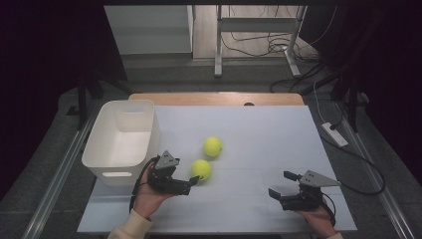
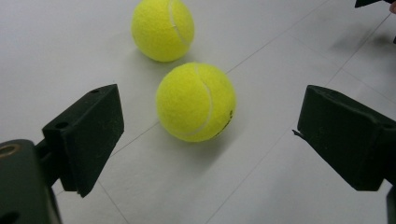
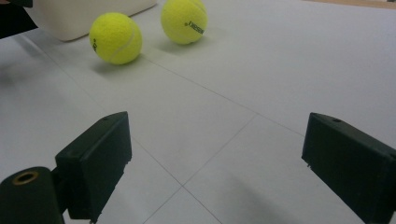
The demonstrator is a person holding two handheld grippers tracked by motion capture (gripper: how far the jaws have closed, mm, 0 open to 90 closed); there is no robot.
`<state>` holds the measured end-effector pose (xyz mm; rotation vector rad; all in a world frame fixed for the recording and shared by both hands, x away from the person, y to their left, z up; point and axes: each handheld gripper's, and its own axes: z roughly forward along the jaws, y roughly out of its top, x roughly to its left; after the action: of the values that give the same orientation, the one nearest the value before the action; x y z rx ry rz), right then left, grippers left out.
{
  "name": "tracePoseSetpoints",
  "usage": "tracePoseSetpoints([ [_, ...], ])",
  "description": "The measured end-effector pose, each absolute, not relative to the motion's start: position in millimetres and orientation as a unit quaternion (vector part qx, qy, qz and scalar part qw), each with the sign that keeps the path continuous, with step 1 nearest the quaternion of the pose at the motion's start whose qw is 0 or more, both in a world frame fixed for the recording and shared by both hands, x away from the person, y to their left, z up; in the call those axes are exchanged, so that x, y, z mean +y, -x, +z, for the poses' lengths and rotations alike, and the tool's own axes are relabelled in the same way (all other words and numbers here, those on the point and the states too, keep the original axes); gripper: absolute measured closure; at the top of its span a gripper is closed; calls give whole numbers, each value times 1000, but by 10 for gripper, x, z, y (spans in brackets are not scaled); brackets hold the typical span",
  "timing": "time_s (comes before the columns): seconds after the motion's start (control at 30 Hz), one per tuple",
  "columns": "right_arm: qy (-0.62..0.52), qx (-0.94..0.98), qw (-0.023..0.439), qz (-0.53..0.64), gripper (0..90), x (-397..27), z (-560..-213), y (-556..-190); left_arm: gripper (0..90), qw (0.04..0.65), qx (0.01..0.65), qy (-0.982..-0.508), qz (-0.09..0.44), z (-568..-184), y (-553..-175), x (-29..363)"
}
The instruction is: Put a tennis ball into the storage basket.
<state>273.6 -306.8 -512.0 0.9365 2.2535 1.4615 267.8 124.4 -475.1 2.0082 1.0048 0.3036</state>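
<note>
The left gripper (image 1: 195,180) is nearest, jaws wide apart and empty, pointed at the near ball (image 2: 196,101) just ahead on the table (image 1: 259,134). The right gripper (image 1: 281,185) also gapes empty, well apart. The bin (image 1: 124,137) stands left; the far ball (image 1: 212,146) lies just beyond.

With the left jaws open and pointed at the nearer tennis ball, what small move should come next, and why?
Probably ease the left gripper forward until its jaws straddle the nearer tennis ball, then close. The jaws stand wide open, the ball lies centred just ahead of them, untouched, and the gap looks wider than the ball. The second ball lies apart behind it, so it should stay undisturbed.
</note>
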Motion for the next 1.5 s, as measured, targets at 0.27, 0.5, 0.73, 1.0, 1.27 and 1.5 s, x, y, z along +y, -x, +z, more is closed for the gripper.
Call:
tracePoseSetpoints([
  [0.27,-326,784,148,507,82,-3068,-5124,-2736,80,415,397,-810,119,-4751,-2740,1153],
  [0.5,-325,785,148,505,82,-3068,-5129,-2738,75,405,398,-816,111,-4774,-2826,1074],
  [0.73,-326,786,150,503,82,-3069,-5133,-2740,72,396,396,-822,106,-4792,-2877,1014],
  [1.0,-327,786,151,502,82,-3069,-5136,-2742,67,384,397,-828,95,-4844,-2994,927],
  [1.27,-329,787,150,500,82,-3068,-5143,-2743,57,366,400,-836,86,-4912,-3106,823],
  [1.5,-329,788,151,499,82,-3062,-5145,-2740,53,350,405,-841,79,-4977,-3165,782],
])
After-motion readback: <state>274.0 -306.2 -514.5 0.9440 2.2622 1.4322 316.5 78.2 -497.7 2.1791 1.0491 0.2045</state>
